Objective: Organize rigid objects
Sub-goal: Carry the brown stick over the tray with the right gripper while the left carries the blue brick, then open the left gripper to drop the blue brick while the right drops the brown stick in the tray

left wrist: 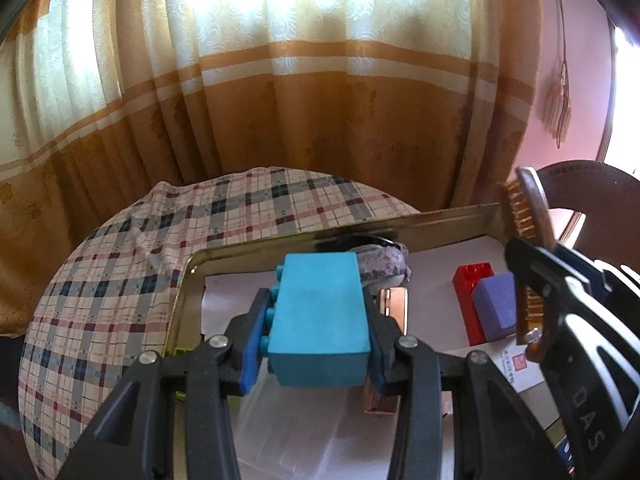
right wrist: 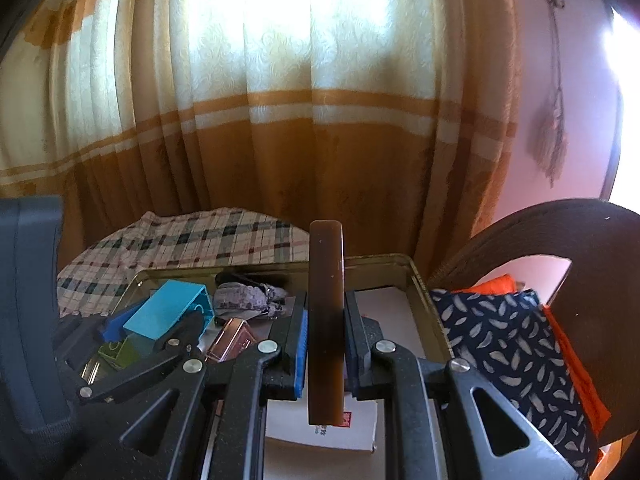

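Gold tray [left wrist: 440, 218]; studded turquoise block [left wrist: 320, 312].

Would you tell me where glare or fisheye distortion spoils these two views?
Left wrist view: the curtain top is blown out white and bows outward; the blue block stays sharp. Right wrist view: the same window glare, plus a white patch at the right edge; the brown comb is backlit and dark.
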The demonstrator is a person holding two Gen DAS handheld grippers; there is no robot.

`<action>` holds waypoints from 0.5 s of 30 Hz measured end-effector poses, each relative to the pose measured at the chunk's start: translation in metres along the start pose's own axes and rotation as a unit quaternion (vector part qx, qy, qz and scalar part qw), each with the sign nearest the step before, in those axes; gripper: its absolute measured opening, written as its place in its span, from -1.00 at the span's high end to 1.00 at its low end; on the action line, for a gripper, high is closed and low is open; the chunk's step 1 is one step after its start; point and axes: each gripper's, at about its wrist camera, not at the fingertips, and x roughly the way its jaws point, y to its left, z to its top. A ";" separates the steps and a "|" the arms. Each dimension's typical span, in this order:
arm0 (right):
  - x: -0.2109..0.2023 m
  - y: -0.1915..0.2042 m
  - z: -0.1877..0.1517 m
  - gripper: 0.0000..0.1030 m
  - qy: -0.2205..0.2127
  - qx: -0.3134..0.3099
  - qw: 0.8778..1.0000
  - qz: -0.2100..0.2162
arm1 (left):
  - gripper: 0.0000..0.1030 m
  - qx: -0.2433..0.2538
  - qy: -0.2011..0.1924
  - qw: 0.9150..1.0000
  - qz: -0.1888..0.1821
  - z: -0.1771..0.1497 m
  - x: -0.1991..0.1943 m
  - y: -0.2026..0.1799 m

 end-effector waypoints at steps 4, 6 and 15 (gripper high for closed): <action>0.011 -0.002 0.003 0.66 0.022 -0.002 1.000 0.005 | 0.20 0.006 0.003 1.000 0.006 0.002 0.004 -0.001; 0.015 -0.001 0.004 0.66 0.030 -0.005 1.000 0.007 | 0.20 0.004 0.004 1.000 0.006 0.001 0.004 0.000; 0.040 -0.005 0.001 0.66 0.071 -0.005 0.997 0.019 | 0.19 0.015 0.020 1.000 0.006 -0.004 0.012 -0.008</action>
